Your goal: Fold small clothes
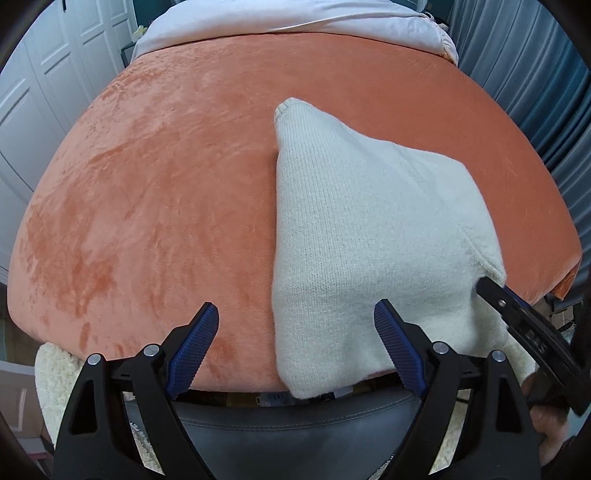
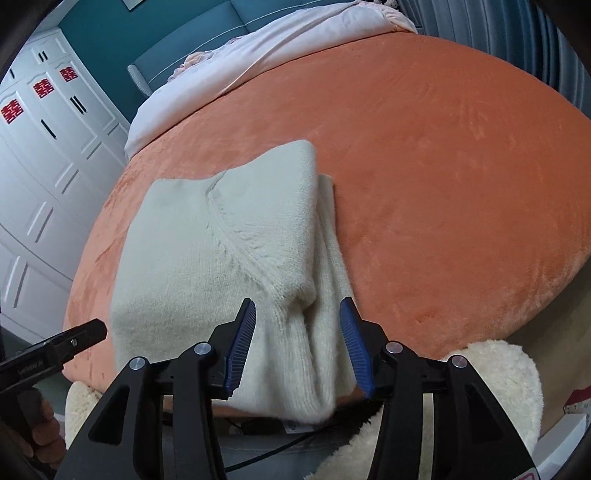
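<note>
Blue ribbed pads lined the fingers of both tools, and both pairs stood spread apart, gripping nothing. The left gripper (image 1: pixel 295 325) hung at the near edge of the bed with its left finger over bare plush and its right finger over the near left part of the cream knit sweater (image 1: pixel 369 229), whose left folded edge ran away from the tool between the two pads. The right gripper (image 2: pixel 297 321) was spread around the near end of the same sweater (image 2: pixel 221 258), a bunched ridge of knit lying between its pads; whether the pads touched the wool could not be told. Ahead of that tool a ribbed seam curved across the top layer, and a second layer showed just under it along the right side. Seen from the left tool, the right one's black fingertip sat at the sweater's near right corner; seen from the right tool, the left one's black tip hovered just left of the garment's near left corner. Beneath the sweater spread the orange velvet bedcover (image 1: pixel 166 184), a pale duvet (image 1: pixel 295 22) heaped at its far end. White wardrobe doors (image 2: pixel 44 155) with red paper cuts stood far to the left.
</note>
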A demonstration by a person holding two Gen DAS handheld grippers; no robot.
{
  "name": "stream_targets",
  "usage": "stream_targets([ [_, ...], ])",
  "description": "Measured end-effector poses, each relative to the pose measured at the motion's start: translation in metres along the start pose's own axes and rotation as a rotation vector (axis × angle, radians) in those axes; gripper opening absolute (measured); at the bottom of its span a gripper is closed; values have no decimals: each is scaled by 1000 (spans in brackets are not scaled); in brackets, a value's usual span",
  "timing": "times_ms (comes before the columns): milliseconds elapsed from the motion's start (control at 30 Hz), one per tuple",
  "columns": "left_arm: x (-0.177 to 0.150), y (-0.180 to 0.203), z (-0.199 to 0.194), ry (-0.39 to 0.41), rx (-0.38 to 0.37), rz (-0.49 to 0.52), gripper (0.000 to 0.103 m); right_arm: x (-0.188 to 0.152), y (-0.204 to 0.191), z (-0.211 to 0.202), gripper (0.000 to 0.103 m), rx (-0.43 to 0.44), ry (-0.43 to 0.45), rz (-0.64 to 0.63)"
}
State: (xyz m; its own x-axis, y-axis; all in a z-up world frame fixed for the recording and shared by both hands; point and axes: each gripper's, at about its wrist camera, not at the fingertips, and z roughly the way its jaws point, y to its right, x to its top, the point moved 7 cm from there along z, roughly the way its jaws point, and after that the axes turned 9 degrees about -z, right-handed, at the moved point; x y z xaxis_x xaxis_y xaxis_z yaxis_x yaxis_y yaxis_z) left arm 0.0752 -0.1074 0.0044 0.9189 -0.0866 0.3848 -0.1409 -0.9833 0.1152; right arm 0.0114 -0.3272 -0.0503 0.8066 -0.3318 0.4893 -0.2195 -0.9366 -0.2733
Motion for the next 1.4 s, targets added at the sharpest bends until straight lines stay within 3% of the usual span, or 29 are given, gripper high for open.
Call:
stream_targets([
  [33, 0, 0, -1, 4, 4, 3, 84, 4, -3, 0, 19, -7, 4, -24],
  [133, -1, 2, -5, 27, 25, 25, 84, 23, -20, -45, 13, 19, 175, -83],
  [233, -3, 3, 0, 25, 34, 40, 84, 27, -23, -72, 11, 9, 251, -100],
  [300, -6, 4, 5, 5, 33, 36, 84, 16, -9, -50, 11, -39, 173, -96],
  [367, -9, 7, 9, -7, 35, 36, 84, -8, 14, -2, 11, -72, -7, -61],
  [400, -10, 8, 10, -10, 38, 43, 84, -18, 21, 9, 11, -64, -45, -30],
  [533, -15, 9, 12, -8, 50, 62, 84, -8, 14, -19, 12, -34, 24, -16],
  [667, -17, 11, 16, -20, 53, 61, 84, -14, 9, -52, 15, -85, 76, -49],
  [833, -22, 11, 17, -35, 36, 51, 85, -34, 14, -53, 36, -46, 16, -20],
  [933, -28, 12, 24, -71, 22, 35, 85, -37, 18, -36, 36, -23, -28, 21],
  [1000, -31, 14, 27, -87, 7, 35, 85, -38, 20, -28, 31, -11, -43, 22],
  [1033, -32, 15, 27, -91, 4, 41, 85, -34, 17, -30, 14, -11, -34, 5],
  [1133, -31, 15, 26, -77, 8, 50, 85, -16, 8, -61, 12, -25, 78, -51],
  [1200, -30, 13, 27, -79, 5, 35, 85, -13, 7, -69, 12, -59, 98, -93],
  [1233, -29, 13, 28, -81, 6, 29, 85, -17, 10, -62, 12, -74, 67, -103],
  [1333, -28, 16, 28, -80, 8, 35, 85, -49, 29, -10, 12, -105, -136, -97],
  [1400, -27, 19, 23, -70, -4, 45, 85, -47, 28, -13, 12, -103, -133, -88],
])
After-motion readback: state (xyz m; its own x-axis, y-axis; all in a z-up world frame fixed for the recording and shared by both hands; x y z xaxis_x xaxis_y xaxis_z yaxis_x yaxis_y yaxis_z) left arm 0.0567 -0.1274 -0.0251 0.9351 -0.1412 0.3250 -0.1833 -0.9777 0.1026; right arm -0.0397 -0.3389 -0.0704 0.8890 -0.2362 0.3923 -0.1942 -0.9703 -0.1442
